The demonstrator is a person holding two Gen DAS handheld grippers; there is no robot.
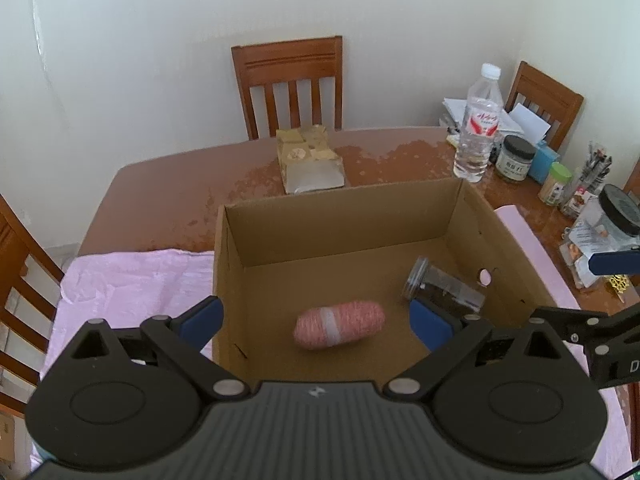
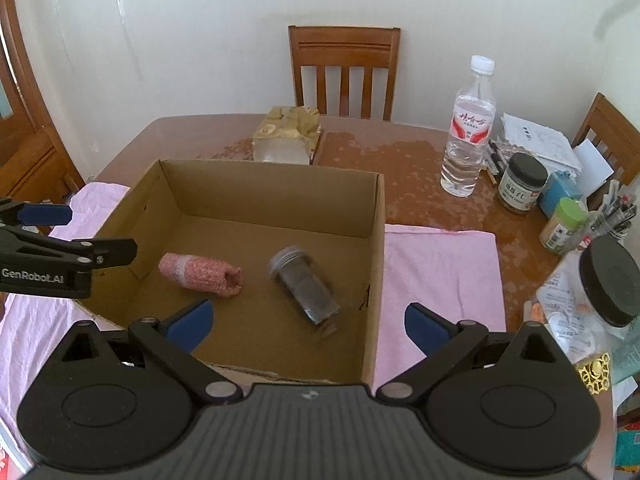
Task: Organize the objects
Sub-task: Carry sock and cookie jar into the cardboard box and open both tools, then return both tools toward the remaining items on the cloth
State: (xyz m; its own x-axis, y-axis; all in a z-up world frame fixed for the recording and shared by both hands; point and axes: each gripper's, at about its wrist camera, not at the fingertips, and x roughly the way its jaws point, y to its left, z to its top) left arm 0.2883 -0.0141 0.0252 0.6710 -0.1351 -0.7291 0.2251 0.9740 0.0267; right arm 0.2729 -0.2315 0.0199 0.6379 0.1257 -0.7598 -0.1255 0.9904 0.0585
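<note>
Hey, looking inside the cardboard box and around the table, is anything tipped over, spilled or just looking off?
Yes. Inside the open brown cardboard box, the clear plastic jar with dark contents lies tipped on its side, beside the pink yarn roll. No spill is visible. The brown wooden table has a blotchy, worn-looking surface.

Left wrist view: from near left edge of cardboard box, close above, facing forward and steeply down into it. Right wrist view: from near right edge, same tilt. Both share box interior, yarn skein, jar, counter, far chair, water bottle.
</note>
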